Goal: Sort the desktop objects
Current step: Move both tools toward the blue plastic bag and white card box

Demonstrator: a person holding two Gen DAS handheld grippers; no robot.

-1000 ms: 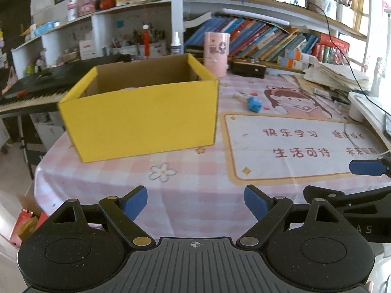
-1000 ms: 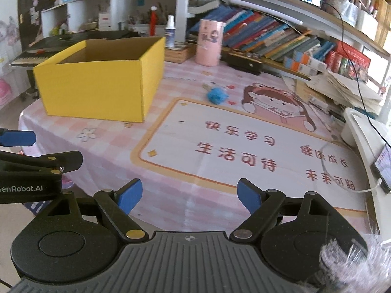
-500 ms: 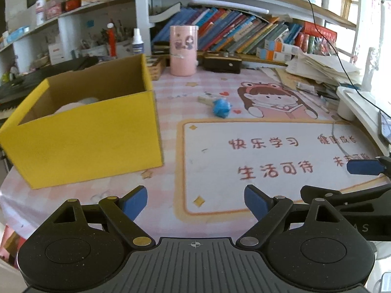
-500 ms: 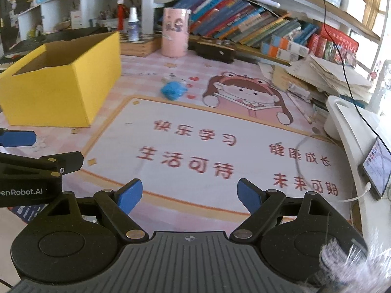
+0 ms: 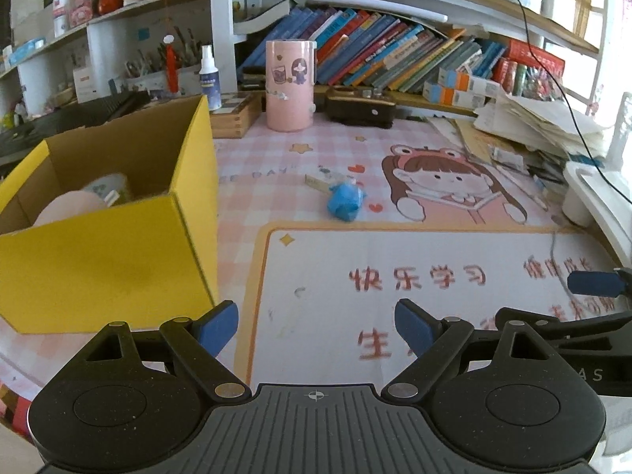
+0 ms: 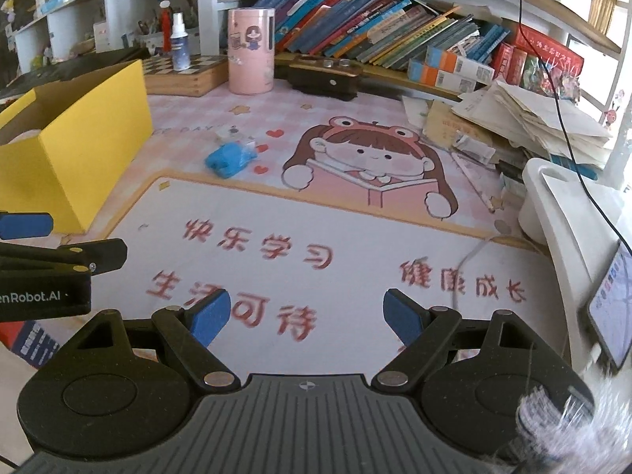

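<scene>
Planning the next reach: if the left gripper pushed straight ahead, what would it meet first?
Probably the small blue crumpled object on the pink desk mat; the left gripper is open, the mat before it bare. Depth is uncertain.

A child's study desk at home.
Slanting rows of colourful books (image 5: 379, 55) fill white shelves above a pink cartoon-girl desk mat (image 6: 355, 205).

- I see a table (image 5: 252, 213) covered in pink checked cloth, with a printed cartoon mat (image 6: 355, 237) spread across it.
- A yellow box (image 5: 98, 260) sits at the left, touching the mat's edge.
- A small blue object (image 6: 229, 157) lies on the mat near the cartoon girl.
- At the back stand a pink canister (image 5: 290, 85), a wooden chessboard box (image 6: 185, 71) and a dark case (image 5: 359, 108).
- Loose papers (image 6: 533, 118) pile at the right.
</scene>
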